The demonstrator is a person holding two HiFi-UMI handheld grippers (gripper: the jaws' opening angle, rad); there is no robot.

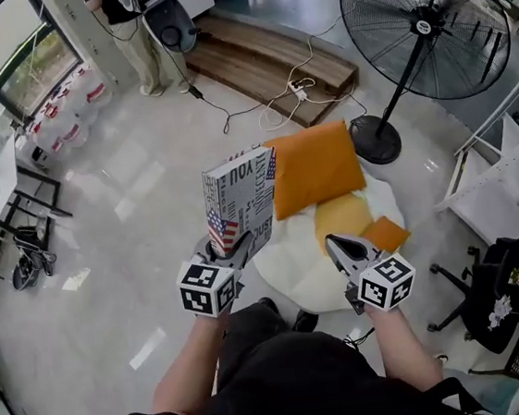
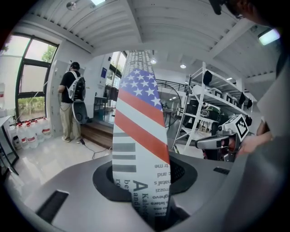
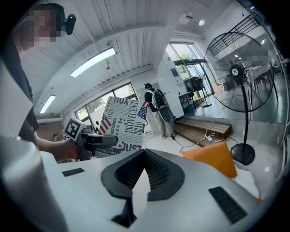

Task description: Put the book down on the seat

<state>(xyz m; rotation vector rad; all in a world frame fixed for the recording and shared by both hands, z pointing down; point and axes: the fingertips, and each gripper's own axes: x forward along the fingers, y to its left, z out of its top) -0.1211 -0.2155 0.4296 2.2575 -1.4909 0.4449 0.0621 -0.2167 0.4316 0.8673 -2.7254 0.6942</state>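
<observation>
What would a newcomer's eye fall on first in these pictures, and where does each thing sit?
The flag-printed book stands out first, held upright in the left gripper at the left edge of the white seat. Next come the bright orange cushion on the seat's far side and the big black floor fan at upper right. The right gripper is shut and empty, right of the book.

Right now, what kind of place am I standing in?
Probably an open workshop or lab-style studio rather than a home: a large pedestal fan, stocked metal shelving racks, and a row of big water jugs.
</observation>
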